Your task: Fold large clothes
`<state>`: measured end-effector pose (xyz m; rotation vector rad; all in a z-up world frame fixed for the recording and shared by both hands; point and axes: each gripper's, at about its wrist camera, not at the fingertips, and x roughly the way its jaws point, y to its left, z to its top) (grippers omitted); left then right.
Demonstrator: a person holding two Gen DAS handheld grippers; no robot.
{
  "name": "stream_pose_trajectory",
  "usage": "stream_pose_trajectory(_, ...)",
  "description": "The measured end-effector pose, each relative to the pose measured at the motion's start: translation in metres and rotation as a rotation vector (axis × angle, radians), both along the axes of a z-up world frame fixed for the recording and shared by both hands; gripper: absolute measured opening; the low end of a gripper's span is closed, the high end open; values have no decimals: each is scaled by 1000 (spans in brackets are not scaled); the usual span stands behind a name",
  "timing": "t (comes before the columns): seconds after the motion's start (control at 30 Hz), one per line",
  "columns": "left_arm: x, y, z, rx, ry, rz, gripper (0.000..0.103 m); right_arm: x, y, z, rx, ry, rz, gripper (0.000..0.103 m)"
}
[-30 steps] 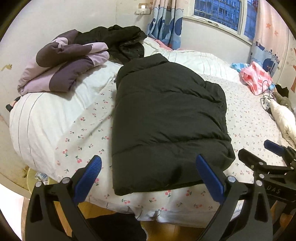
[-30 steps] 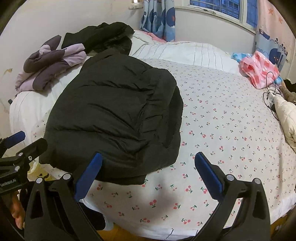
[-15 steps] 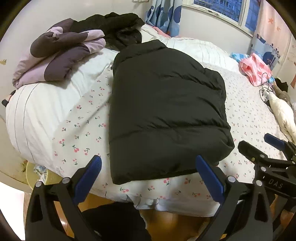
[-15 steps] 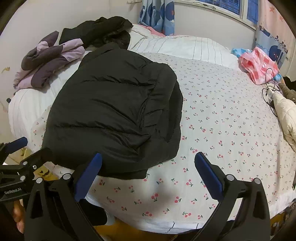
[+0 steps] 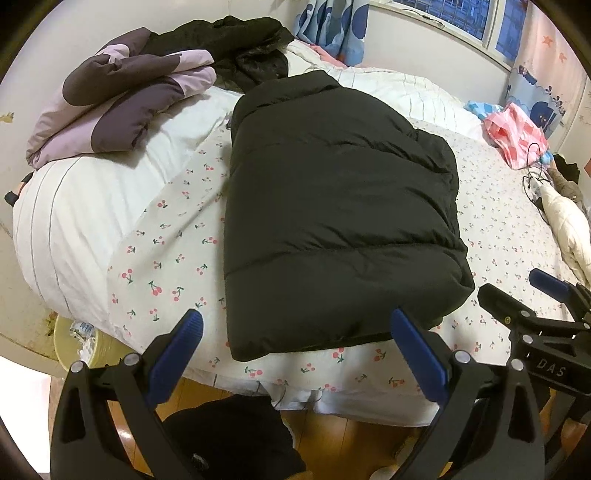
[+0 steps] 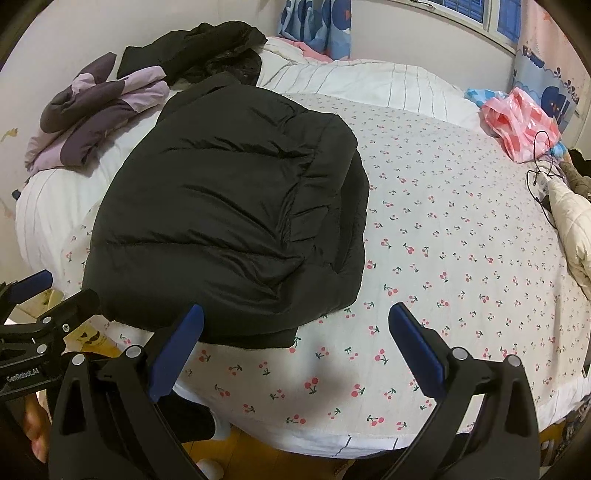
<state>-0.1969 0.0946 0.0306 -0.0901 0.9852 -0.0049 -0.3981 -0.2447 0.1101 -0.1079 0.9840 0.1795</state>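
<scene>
The black puffer jacket [image 5: 332,206] lies folded on the bed [image 6: 461,240]. Left gripper [image 5: 295,347] and right gripper [image 6: 295,343] hover at its near edge. Their fingers are spread wide, holding nothing.

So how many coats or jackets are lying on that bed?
3 clearly: black puffer jacket in the middle, purple jacket at the far left corner, dark coat behind it. The cream padded item at right may be another.

I see a bed [image 5: 155,258] in cherry-print sheets on a wooden floor [image 5: 332,428]. Blue-patterned curtains [image 6: 314,26] flank a window [image 5: 461,18], dark outside, I think.
</scene>
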Motion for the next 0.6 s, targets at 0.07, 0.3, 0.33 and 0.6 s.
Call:
stream_pose_trajectory(0.07, 0, 1, 0, 1, 4, 7, 97, 0, 0, -1, -1, 4, 0, 97)
stream_pose_trajectory(0.3, 0, 5, 0, 3, 3, 25, 97, 1, 0, -2, 4, 10, 1, 97)
stream_pose_trajectory(0.33, 0, 4, 0, 4, 3, 26, 97, 1, 0, -2, 4, 13, 1, 97)
stream_pose_trajectory(0.6, 0, 4, 0, 6, 7, 26, 97, 3, -4, -4, 5, 19, 8, 97)
